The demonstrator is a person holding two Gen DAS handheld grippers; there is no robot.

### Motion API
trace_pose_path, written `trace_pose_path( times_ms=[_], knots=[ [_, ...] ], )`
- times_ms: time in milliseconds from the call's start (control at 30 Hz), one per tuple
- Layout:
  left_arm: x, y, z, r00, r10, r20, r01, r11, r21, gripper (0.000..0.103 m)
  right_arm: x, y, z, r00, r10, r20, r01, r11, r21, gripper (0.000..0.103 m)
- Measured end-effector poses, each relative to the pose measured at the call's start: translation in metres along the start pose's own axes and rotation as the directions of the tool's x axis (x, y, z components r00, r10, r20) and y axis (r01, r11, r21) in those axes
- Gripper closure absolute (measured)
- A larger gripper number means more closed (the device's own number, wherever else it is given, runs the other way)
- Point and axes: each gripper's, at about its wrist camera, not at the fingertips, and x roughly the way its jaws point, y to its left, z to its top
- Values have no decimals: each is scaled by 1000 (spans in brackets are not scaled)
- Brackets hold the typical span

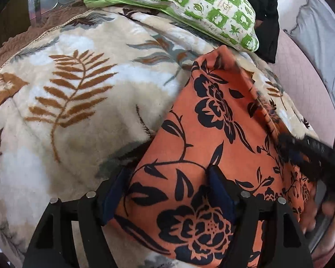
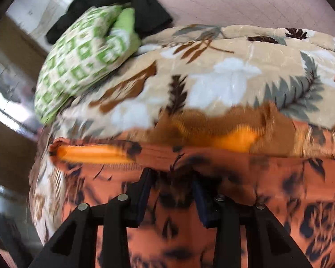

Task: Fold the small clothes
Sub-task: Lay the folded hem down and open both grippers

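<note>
An orange cloth with a black flower print (image 1: 214, 120) lies on a beige leaf-patterned blanket (image 1: 62, 102). My left gripper (image 1: 167, 189) is low over its near end, jaws spread wide, cloth lying between the blue pads. My right gripper shows blurred at the cloth's right edge in the left wrist view (image 1: 310, 154). In the right wrist view the same cloth (image 2: 234, 178) fills the lower half, blurred by motion. My right gripper (image 2: 172, 192) sits over the cloth with a gap between its pads; whether it pinches fabric is unclear.
A green and white patterned pillow (image 1: 189, 6) lies at the far end of the blanket, with a black garment (image 1: 265, 22) beside it. The pillow (image 2: 82, 60) and black garment (image 2: 127, 2) also show in the right wrist view. Pink floor (image 2: 245, 2) lies beyond the blanket.
</note>
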Motion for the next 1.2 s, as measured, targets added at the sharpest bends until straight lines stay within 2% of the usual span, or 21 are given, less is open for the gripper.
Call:
trace_pose_path(
  times_ms=[167,267,400,533,733,900,1033,1200],
  knots=[
    [3,1,7,1000,-17,-6,17,1000,-19,24,3,-3,28,998,-11,62,6,998,70,63],
    [4,4,10,999,-36,-14,35,998,-45,24,-11,14,31,993,-6,114,2,999,33,63],
    [-1,9,12,1000,-30,0,30,997,-66,24,-24,53,16,989,136,66,-131,989,-65,63],
    [-3,15,12,999,-39,1,39,997,-70,24,-6,88,7,983,185,-7,-185,977,-106,63],
    [-1,20,13,998,-57,-14,56,996,-67,24,53,100,13,984,164,-72,-167,985,-40,63],
    [1,11,17,1000,-29,-11,29,1000,-10,24,76,95,32,988,148,-32,-148,989,0,63],
    [-1,3,17,1000,9,14,-9,998,58,24,67,86,43,990,143,19,-144,989,42,63],
    [-5,-9,13,996,69,55,-76,989,130,24,9,65,33,991,78,105,-77,997,-14,63]
  ],
)
